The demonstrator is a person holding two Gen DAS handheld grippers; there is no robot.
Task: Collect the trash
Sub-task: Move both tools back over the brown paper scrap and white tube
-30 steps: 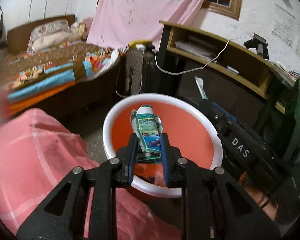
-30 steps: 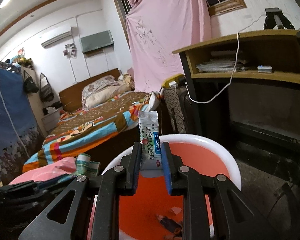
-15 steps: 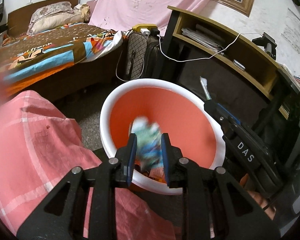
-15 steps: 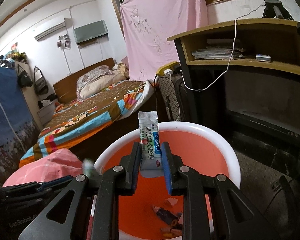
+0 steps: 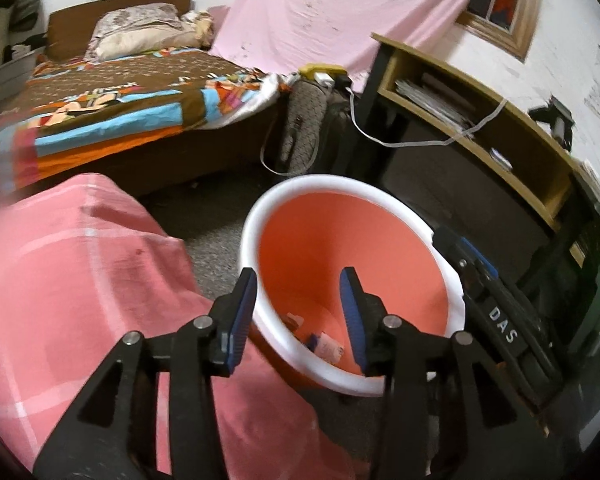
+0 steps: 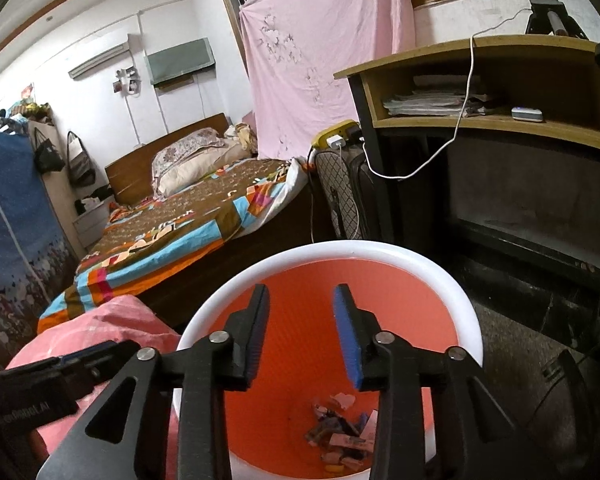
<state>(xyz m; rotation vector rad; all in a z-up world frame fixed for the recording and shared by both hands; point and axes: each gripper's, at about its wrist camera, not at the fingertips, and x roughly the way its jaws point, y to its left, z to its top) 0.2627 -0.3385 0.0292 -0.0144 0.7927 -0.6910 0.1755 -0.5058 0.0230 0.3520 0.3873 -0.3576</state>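
An orange bin with a white rim (image 5: 292, 196) stands on the floor; it also shows in the right wrist view (image 6: 380, 250). Several wrappers and scraps (image 6: 340, 436) lie at its bottom, partly seen in the left wrist view (image 5: 324, 344). My left gripper (image 5: 298, 288) is open and empty, held over the bin's near left rim. My right gripper (image 6: 302, 300) is open and empty above the bin's mouth. The right gripper's body (image 5: 496, 312) shows at the bin's right in the left wrist view.
A pink checked cloth (image 5: 72, 292) covers something left of the bin. A bed with a patterned cover (image 6: 188, 216) lies behind. A dark suitcase (image 6: 344, 192) and a wooden desk with shelves (image 6: 500, 120) stand at the right, with a white cable hanging.
Both grippers have opened. The green packet left the left gripper and the white sachet left the right gripper; neither is between the fingers now. The left gripper shifted left of the bin's middle.
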